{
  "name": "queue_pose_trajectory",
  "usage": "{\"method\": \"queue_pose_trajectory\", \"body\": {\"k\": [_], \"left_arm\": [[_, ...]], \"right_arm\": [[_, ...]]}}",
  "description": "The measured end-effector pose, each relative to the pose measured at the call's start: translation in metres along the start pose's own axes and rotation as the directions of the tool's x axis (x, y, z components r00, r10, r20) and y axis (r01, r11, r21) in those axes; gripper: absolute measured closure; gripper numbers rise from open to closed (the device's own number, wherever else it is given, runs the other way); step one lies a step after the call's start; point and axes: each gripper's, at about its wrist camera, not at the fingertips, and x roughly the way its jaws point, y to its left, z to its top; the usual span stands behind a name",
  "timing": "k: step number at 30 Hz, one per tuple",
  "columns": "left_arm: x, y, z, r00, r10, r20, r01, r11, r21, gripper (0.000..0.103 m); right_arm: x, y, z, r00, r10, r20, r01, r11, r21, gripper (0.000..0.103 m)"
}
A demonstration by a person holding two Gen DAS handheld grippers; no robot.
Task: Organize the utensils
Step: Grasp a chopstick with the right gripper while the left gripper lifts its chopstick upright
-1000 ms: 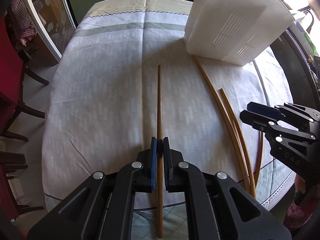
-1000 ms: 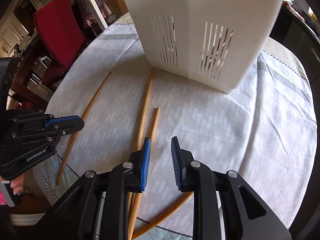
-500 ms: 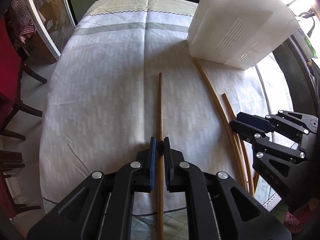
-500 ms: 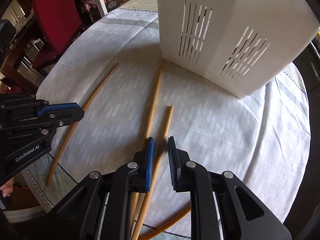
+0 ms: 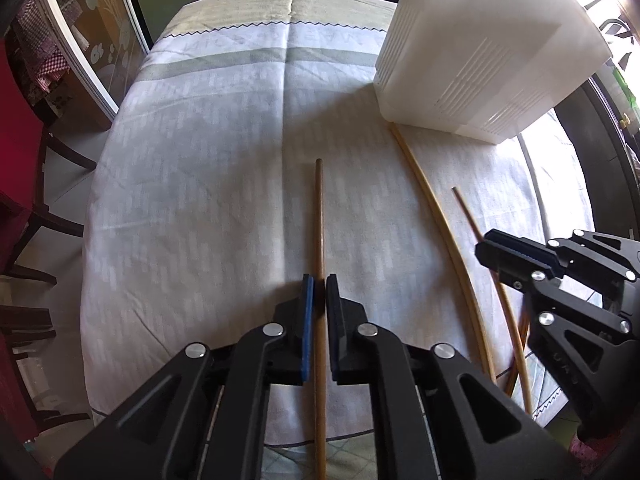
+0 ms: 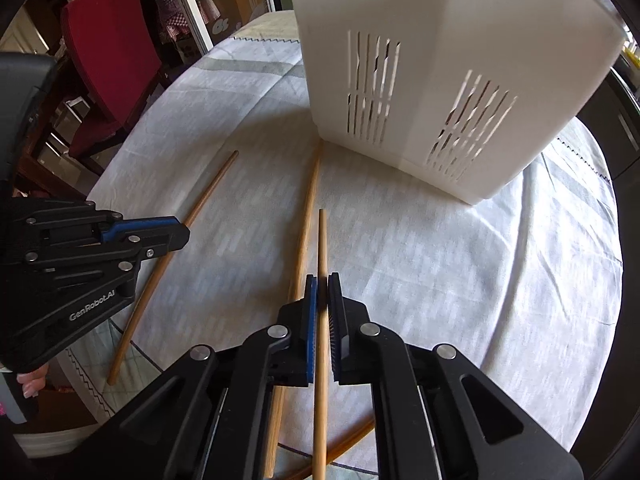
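Chopsticks, counting four wooden ones in all, spreading over one pale tablecloth (image 5: 200,200) on a round table.

Clamping the first chopstick (image 5: 319,220) tight in the left gripper (image 5: 316,280), pads pressing on both sides of the shaft, far tip pointing up the cloth, near end reaching out past the table edge.

Pinching the second chopstick (image 6: 321,248) in the right gripper (image 6: 322,280), jaws having just been closing and now squeezing the shaft between them, tip pointing toward the basket (image 6: 440,60). Not managing to tell from either view whether these two held ones are lifted or resting on the cloth.

Lying loose just to the left of the second one in the right wrist view: the third chopstick (image 6: 308,208), longest and palest, far tip reaching the foot of the basket, shaft running back under the right gripper.

Lying crosswise near the table edge, beneath the right gripper: the fourth chopstick (image 6: 352,440), darker amber, mostly hidden by the black frame.

Standing at the far right of the table: that one basket, white, upright, two panels of narrow slots showing in the right wrist view, inside hidden.

Holding the two grippers side by side, both pointing steeply down, each gripping one chopstick, leaving two free on the cloth.

Standing beside the table on the left: one red chair (image 6: 104,40).
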Motion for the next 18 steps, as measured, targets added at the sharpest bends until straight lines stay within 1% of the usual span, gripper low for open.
{"method": "queue_pose_trajectory", "body": {"k": [2,5,8,11,14,16,18], "left_arm": [[-0.004,0.002,0.000,1.000,-0.011,0.015,0.011,1.000,-0.004,0.097],[-0.018,0.007,-0.002,0.998,-0.016,0.065,0.015,1.000,0.014,0.097],[-0.033,0.006,-0.006,0.994,-0.020,0.106,0.017,0.999,0.027,0.097],[-0.049,0.007,-0.012,0.988,-0.031,0.150,0.026,0.999,0.038,0.097],[-0.068,0.002,-0.022,0.976,-0.045,0.212,0.034,0.998,0.053,0.098],[-0.082,-0.003,-0.030,0.964,-0.052,0.262,0.036,0.997,0.067,0.098],[-0.097,-0.008,-0.040,0.947,-0.056,0.317,0.030,0.996,0.084,0.098]], "right_arm": [[-0.018,-0.002,-0.002,0.999,0.013,0.040,-0.013,1.000,0.008,0.097],[-0.052,-0.007,-0.007,0.992,0.030,0.119,-0.032,0.999,0.015,0.097],[-0.091,-0.011,-0.021,0.976,0.051,0.213,-0.057,0.998,0.023,0.097],[-0.129,-0.018,-0.041,0.947,0.065,0.315,-0.080,0.996,0.036,0.097],[-0.162,-0.026,-0.068,0.910,0.054,0.410,-0.084,0.995,0.056,0.097],[-0.177,-0.032,-0.085,0.891,0.042,0.452,-0.082,0.994,0.069,0.097],[-0.188,-0.039,-0.102,0.874,0.028,0.485,-0.078,0.993,0.085,0.096]]}}
